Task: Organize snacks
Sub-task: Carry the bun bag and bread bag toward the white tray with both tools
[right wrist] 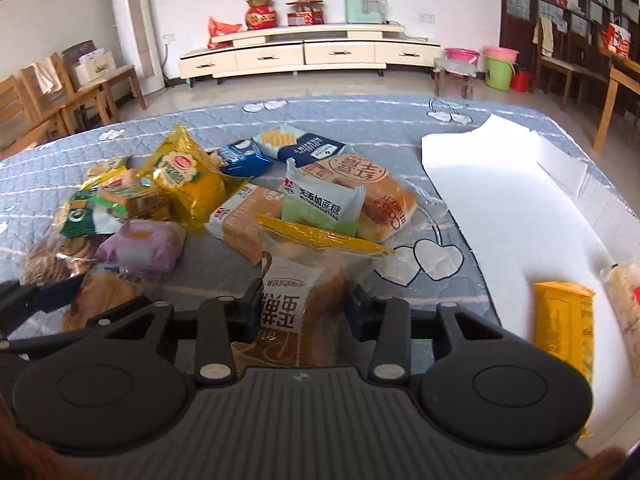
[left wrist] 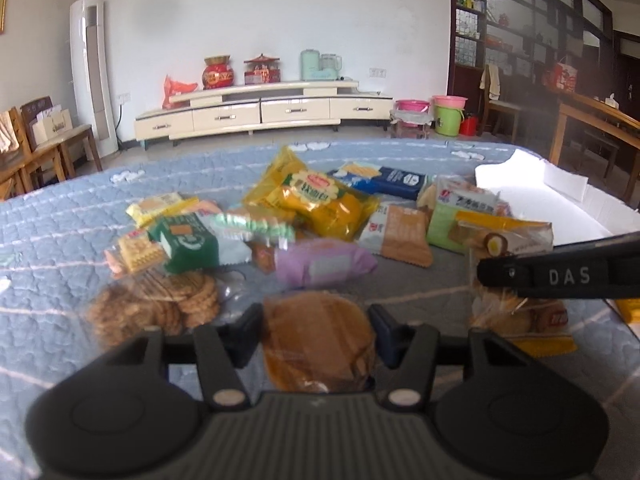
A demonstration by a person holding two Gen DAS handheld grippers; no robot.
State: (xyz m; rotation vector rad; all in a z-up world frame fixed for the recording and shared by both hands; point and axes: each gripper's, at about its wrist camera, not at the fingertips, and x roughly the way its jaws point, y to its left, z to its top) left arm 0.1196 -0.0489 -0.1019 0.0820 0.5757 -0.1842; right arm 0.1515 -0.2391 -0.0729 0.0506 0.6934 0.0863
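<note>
White cardboard, that was the container: a shallow open box (right wrist: 500, 200) lay on the right side of the blue quilted bed (right wrist: 360, 120), and inside it sat a yellow packet (right wrist: 564, 328) with a pale rice-cracker pack (right wrist: 624, 304) just beside it at the right edge.

Over to the pile! The left hand-held gripper (left wrist: 318, 332) had its jaws on either side of a round brown cake in clear wrap (left wrist: 320, 340), pads pressed against the wrapper, grasping it low on the bed. The right hand-held gripper (right wrist: 304, 312) was clenched on a yellow-topped egg-cake bag (right wrist: 304, 280), which stood upright between its jaws, near the box's left wall.

Crowding in behind: a purple packet (left wrist: 324, 262) just beyond the brown cake, a bag of round ridged biscuits (left wrist: 160, 304) to its left, a green packet (left wrist: 188, 240) touching a clear pack of square crackers (left wrist: 138, 254). A big yellow bag (left wrist: 316, 200) sat heaped in the middle, a navy cracker pack (left wrist: 384, 178) behind it, a tan-and-white packet (left wrist: 400, 236) and a light green packet (right wrist: 320, 208) toward the box. A bread loaf in clear wrap (right wrist: 380, 196) lay under that light green one. In the left wrist view the right hand-held gripper's black finger crossed in front of the egg-cake bag.
</note>
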